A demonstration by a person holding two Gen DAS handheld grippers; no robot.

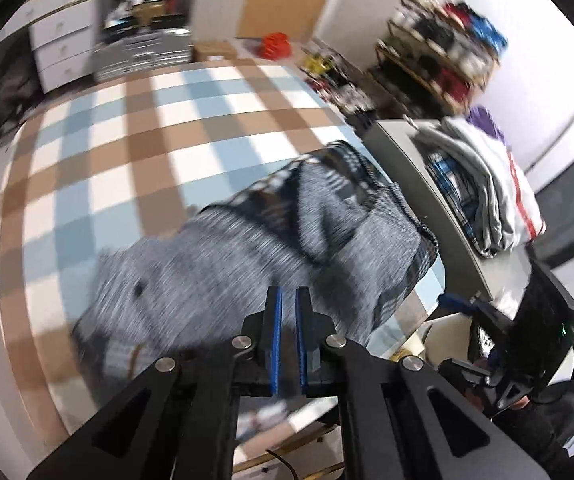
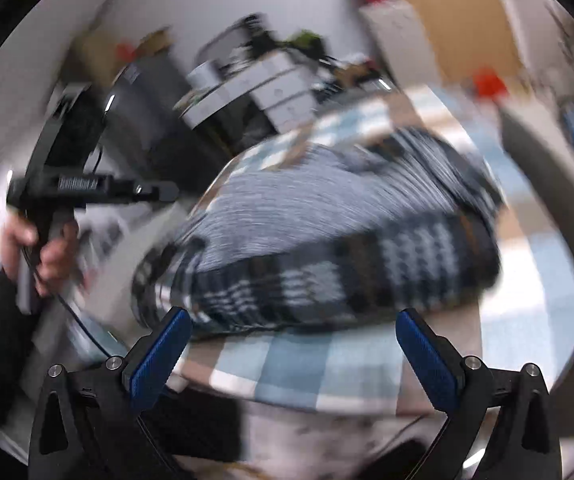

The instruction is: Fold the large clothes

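In the left wrist view, the left gripper [image 1: 289, 300] is clenched with nothing between its fingers, just short of the grey sweater [image 1: 247, 248] bunched on the checked worktop [image 1: 127, 128]. In the right wrist view, the right gripper [image 2: 293, 332] is spread wide and empty before the sweater's near edge, likely released for a fresh grasp.

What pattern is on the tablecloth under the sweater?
The tablecloth has brown, light blue and white checks, clearest in the left wrist view.
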